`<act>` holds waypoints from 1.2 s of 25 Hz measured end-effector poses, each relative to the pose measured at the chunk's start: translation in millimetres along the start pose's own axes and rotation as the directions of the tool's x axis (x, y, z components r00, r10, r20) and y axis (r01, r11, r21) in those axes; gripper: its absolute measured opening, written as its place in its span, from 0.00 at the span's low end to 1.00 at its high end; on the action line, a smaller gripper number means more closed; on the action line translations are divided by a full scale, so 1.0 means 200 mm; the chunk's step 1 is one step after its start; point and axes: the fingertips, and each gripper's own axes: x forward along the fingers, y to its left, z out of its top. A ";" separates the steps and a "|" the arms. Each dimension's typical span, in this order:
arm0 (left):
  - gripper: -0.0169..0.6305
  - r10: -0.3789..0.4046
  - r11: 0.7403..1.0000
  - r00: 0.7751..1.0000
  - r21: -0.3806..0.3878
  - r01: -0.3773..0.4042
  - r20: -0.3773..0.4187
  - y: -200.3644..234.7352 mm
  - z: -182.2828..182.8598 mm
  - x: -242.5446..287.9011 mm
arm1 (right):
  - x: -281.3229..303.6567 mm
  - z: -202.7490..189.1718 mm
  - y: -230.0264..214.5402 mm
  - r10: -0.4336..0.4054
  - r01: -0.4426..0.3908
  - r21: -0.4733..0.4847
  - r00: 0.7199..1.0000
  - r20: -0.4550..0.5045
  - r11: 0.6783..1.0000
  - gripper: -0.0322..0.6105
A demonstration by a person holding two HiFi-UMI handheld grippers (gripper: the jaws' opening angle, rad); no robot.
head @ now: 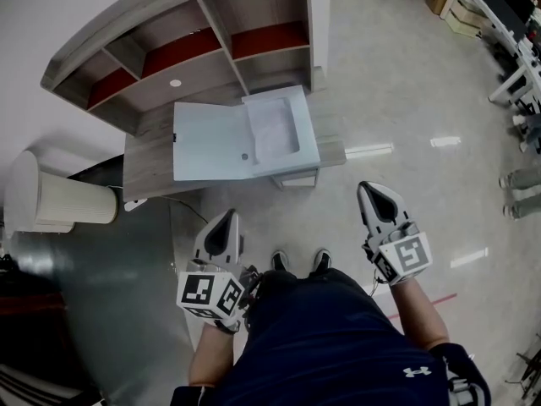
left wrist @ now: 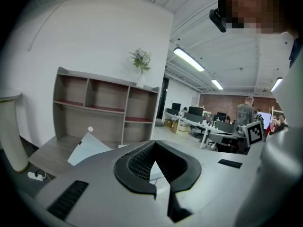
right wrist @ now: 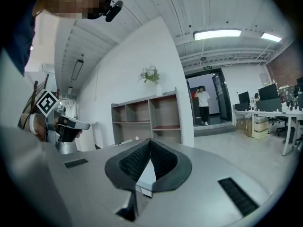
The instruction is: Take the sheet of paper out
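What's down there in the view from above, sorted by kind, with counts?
Claws: 2 (left claw, right claw)
Open pale-blue case: 1
Shelf unit: 1
Desk: 1
Small white disc: 1
White ribbed cylinder: 1
Shoes: 2
Total: 9

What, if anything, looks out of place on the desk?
Nothing looks spilled or damaged. The one thing that stands out is the pale blue case, lying wide open near the desk's front edge.
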 end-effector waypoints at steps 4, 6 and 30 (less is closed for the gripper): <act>0.05 0.013 1.000 1.000 -0.002 -0.013 -0.010 -0.08 -0.02 0.02 | 0.00 -0.03 -0.06 0.029 -0.029 0.025 1.000 -0.007 0.999 0.07; 0.05 0.018 1.000 1.000 -0.003 -0.018 -0.024 -0.09 -0.04 0.03 | 0.00 -0.04 -0.06 0.043 -0.042 0.037 0.999 -0.017 0.998 0.07; 0.05 -0.178 0.982 0.977 -0.076 0.170 -0.113 0.67 0.02 0.77 | 0.83 -0.08 -0.08 -0.106 0.111 0.021 0.980 -0.167 0.994 0.07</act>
